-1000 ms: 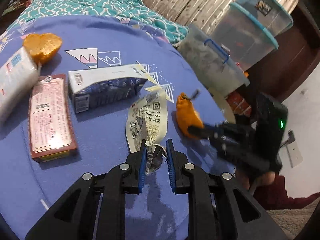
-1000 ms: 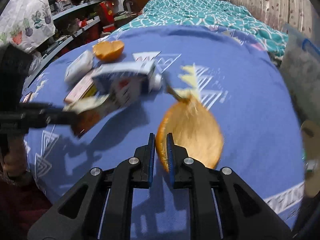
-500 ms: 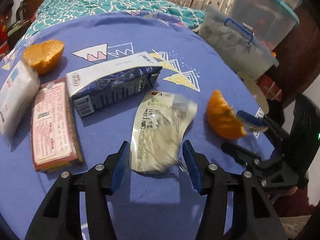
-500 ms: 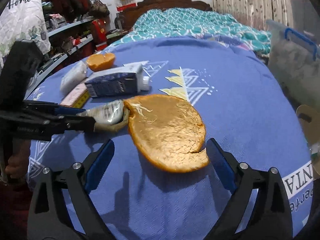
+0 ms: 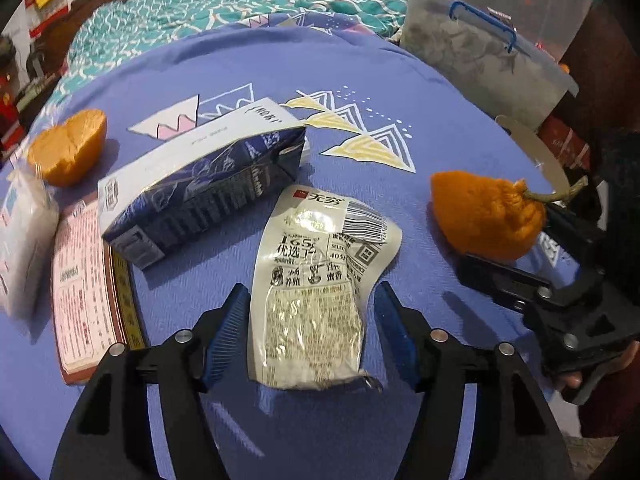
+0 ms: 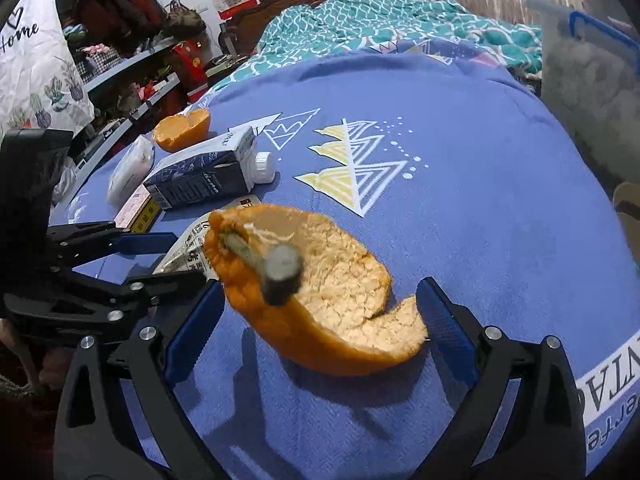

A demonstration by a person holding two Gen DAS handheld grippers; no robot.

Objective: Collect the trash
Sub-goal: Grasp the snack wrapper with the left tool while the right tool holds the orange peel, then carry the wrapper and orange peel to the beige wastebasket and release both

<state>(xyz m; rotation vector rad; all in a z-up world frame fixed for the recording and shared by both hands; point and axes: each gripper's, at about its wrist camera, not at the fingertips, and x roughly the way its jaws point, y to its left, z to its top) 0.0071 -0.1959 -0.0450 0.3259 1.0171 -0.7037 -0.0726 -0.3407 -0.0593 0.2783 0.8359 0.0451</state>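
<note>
Looking along the left tool (image 5: 310, 328), its jaws stand wide to either side of the crinkled food wrapper (image 5: 316, 292), which lies flat on the blue cloth (image 5: 400, 92); closing there, I reckon the slick film could buckle and slide out. The milk carton (image 5: 200, 184) sits just beside on the left, easily nudged. From the right tool (image 6: 316, 330), equally wide, the orange peel (image 6: 320, 292) rests between the fingers, curled and springy, so it may roll away. Beyond are a teal bedspread (image 6: 360, 28) and cluttered shelves (image 6: 132, 64)
</note>
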